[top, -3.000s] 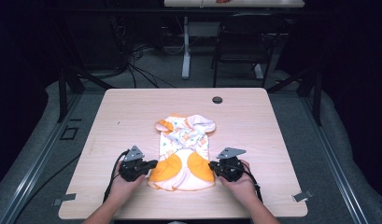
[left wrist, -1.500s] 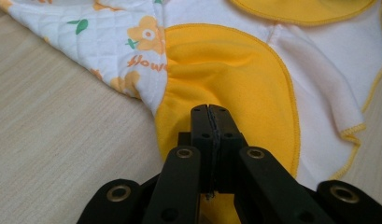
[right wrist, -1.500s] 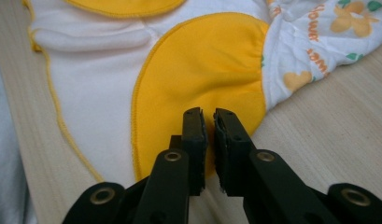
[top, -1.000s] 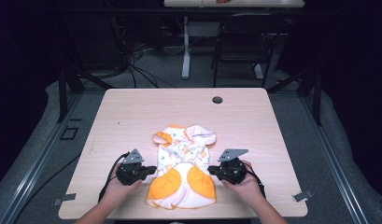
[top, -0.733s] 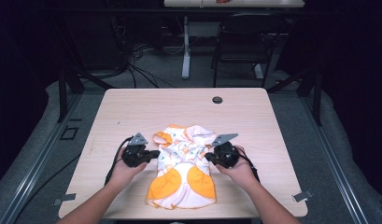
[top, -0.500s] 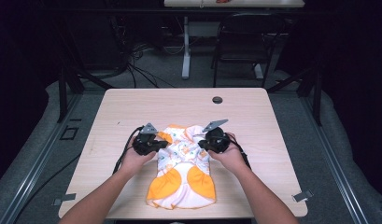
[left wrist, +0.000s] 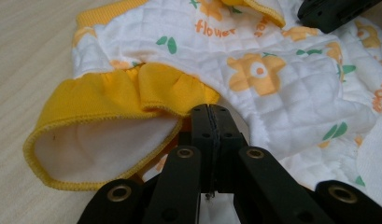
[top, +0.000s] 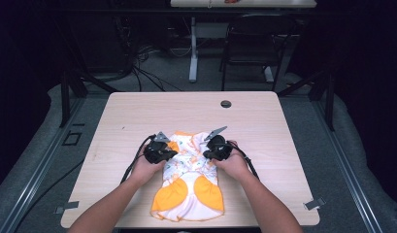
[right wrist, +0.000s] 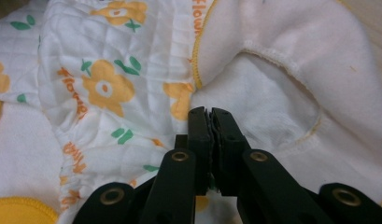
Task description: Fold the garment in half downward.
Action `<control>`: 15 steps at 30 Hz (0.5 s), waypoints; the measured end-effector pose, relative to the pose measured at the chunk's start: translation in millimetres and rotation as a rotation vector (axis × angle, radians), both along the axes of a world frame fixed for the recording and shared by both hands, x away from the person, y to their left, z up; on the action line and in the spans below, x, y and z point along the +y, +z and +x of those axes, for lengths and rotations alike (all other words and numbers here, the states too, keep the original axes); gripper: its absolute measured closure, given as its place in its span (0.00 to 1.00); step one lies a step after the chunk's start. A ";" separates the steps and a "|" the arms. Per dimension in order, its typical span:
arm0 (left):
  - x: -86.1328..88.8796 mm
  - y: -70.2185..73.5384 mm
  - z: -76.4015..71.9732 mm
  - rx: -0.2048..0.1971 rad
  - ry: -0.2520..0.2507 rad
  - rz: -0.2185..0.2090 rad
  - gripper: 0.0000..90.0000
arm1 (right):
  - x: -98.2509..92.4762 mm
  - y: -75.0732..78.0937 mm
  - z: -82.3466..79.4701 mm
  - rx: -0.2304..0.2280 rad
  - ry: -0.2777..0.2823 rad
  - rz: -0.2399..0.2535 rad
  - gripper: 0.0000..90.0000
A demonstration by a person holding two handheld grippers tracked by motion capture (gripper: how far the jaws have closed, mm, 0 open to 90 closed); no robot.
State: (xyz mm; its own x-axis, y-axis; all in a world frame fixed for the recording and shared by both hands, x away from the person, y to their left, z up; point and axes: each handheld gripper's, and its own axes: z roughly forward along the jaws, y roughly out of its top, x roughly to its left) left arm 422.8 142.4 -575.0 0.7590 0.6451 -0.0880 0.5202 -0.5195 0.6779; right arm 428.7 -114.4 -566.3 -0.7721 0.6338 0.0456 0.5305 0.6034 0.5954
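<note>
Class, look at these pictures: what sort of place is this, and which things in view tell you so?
Probably a lab or studio set up for recording handling work. A lone wooden table stands in a dark room, loose cables trail over the grey floor, and a person works a baby garment with two hand-held grippers.

We see the garment [top: 189, 177] on the table [top: 283, 145], near the front edge, approx. centred. Left gripper [top: 163, 151] sits on its far-left part, right gripper [top: 211, 151] on its far-right part, w/ cloth between them. Table's hole [top: 225, 104] lies well behind, twd. the far edge.
</note>
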 end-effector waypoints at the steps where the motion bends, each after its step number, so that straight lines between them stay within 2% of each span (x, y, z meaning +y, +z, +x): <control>1: -0.3 2.0 -1.4 0.005 -0.006 0.005 1.00 | 0.4 0.9 -1.0 0.004 0.008 -0.007 0.96; 4: -0.3 12.4 -0.4 -0.008 -0.017 -0.011 1.00 | 1.3 10.4 -2.1 -0.012 0.022 -0.015 0.96; 7: 0.5 24.8 6.4 -0.030 -0.009 -0.015 1.00 | 0.5 24.7 4.4 -0.035 0.004 0.007 0.95; 10: 1.1 35.4 18.3 -0.047 0.006 -0.025 0.99 | 0.7 33.2 14.1 -0.055 -0.023 0.016 0.90; 15: 2.1 36.9 40.8 -0.067 0.047 -0.028 0.96 | 4.4 36.9 33.4 -0.082 -0.076 0.008 0.86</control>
State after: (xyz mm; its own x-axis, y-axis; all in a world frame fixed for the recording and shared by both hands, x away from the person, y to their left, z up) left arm 463.6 144.5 -538.2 0.7326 0.6783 -0.0566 0.4968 -0.4762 0.7256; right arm 462.1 -110.0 -529.4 -0.7232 0.6905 -0.0105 0.5238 0.5584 0.6433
